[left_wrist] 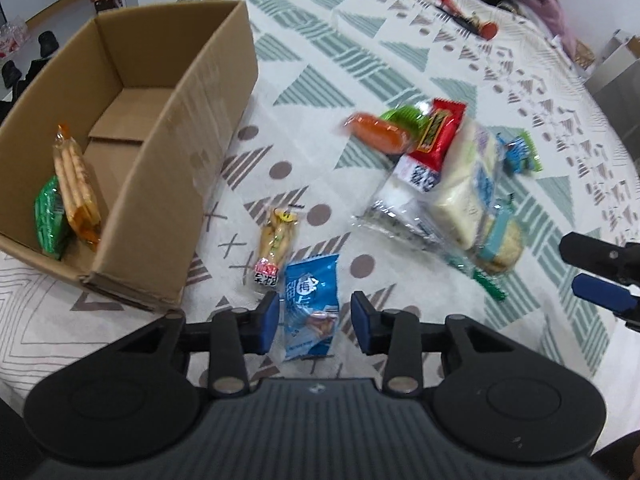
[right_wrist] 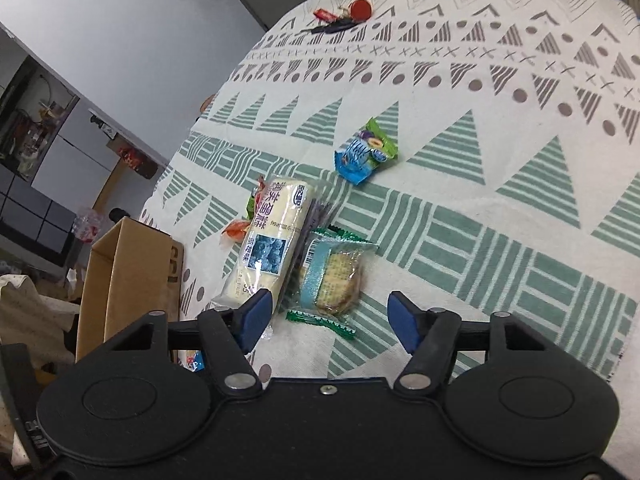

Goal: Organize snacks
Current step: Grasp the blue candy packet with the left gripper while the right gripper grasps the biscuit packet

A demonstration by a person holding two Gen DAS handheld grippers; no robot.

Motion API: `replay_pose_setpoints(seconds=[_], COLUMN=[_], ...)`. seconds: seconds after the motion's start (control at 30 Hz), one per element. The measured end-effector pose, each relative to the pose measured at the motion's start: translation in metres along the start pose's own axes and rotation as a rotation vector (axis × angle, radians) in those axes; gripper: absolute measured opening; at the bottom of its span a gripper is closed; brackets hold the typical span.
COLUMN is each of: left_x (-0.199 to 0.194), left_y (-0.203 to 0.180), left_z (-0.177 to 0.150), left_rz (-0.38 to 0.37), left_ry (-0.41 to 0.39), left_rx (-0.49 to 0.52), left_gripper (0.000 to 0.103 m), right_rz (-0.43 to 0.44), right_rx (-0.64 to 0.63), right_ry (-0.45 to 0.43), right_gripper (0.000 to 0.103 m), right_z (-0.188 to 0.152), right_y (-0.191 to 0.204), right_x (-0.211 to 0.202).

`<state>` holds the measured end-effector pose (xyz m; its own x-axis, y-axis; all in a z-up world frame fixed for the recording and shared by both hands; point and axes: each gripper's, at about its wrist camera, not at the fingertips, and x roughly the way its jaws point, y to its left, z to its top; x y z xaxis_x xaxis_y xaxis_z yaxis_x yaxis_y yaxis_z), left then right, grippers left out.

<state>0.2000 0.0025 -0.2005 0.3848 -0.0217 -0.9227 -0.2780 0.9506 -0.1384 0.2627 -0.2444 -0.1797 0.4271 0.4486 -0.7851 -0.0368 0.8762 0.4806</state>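
Cardboard: an open carton (left_wrist: 160, 128) stands at the left of the patterned tablecloth (left_wrist: 360, 56); it is the likely place for the snacks.
Already in carton: a green packet (left_wrist: 50, 216) and an orange-wrapped biscuit stick pack (left_wrist: 76, 188), leaning at the near end; the far end shows bare cardboard.
Left gripper (left_wrist: 314, 326): jaws narrowed about a blue packet (left_wrist: 310, 306) that lies flat on the cloth between them. The left pad looks close to the wrapper's edge and the right pad stands a little clear, so the packet is not yet pinched.
Right gripper (right_wrist: 330, 318): jaws moderately wide, poised over a clear-wrapped round biscuit with a pale blue band (right_wrist: 334, 276); no pad touches it.
Loose, near carton: a small yellow stick snack (left_wrist: 276, 246), just beside the blue packet.
Loose, central heap: an orange sausage-shaped snack (left_wrist: 376, 132), a red bar (left_wrist: 438, 132), a long cream cake pack (right_wrist: 270, 236).
Loose, apart: a small blue-and-green sweet packet (right_wrist: 366, 152); red items (right_wrist: 348, 12) at the far edge, too small to identify.
Progress: early by my estimate. Two items are boxed, and most are left on the cloth.
Next call: complete both grasps, then carry them to the carton.
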Motion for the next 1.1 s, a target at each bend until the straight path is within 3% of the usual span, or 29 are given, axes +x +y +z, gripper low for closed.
replay_pose_setpoints(seconds=[0.1, 0.13, 0.23, 0.83, 0.97, 1.1], left_x=[0.011, 0.013, 0.018, 0.022, 0.016, 0.009], left_y=[0.000, -0.001, -0.001, -0.007, -0.007, -0.006], left_z=[0.002, 0.003, 0.006, 0.025, 0.024, 0.019], left_rz=[0.004, 0.010, 0.009, -0.046, -0.050, -0.055], left_ry=[0.017, 0.016, 0.009, 0.003, -0.009, -0.024], left_rx=[-0.006, -0.010, -0.032, -0.037, -0.031, -0.030], left_gripper=[0.037, 0.029, 0.027, 0.026, 0.026, 0.026], right_rz=[0.000, 0.002, 0.004, -0.075, -0.105, -0.154], right_rx=[0.001, 0.003, 0.003, -0.086, -0.087, -0.057], right_ry=[0.020, 0.025, 0.040, 0.056, 0.051, 0.037], right_gripper=[0.063, 0.062, 0.062, 0.062, 0.047, 0.043], right_z=[0.002, 0.003, 0.006, 0.019, 0.015, 0.010], right_y=[-0.001, -0.002, -0.003, 0.006, 0.003, -0.005], right_x=[0.008, 0.011, 0.020, 0.061, 0.055, 0.043])
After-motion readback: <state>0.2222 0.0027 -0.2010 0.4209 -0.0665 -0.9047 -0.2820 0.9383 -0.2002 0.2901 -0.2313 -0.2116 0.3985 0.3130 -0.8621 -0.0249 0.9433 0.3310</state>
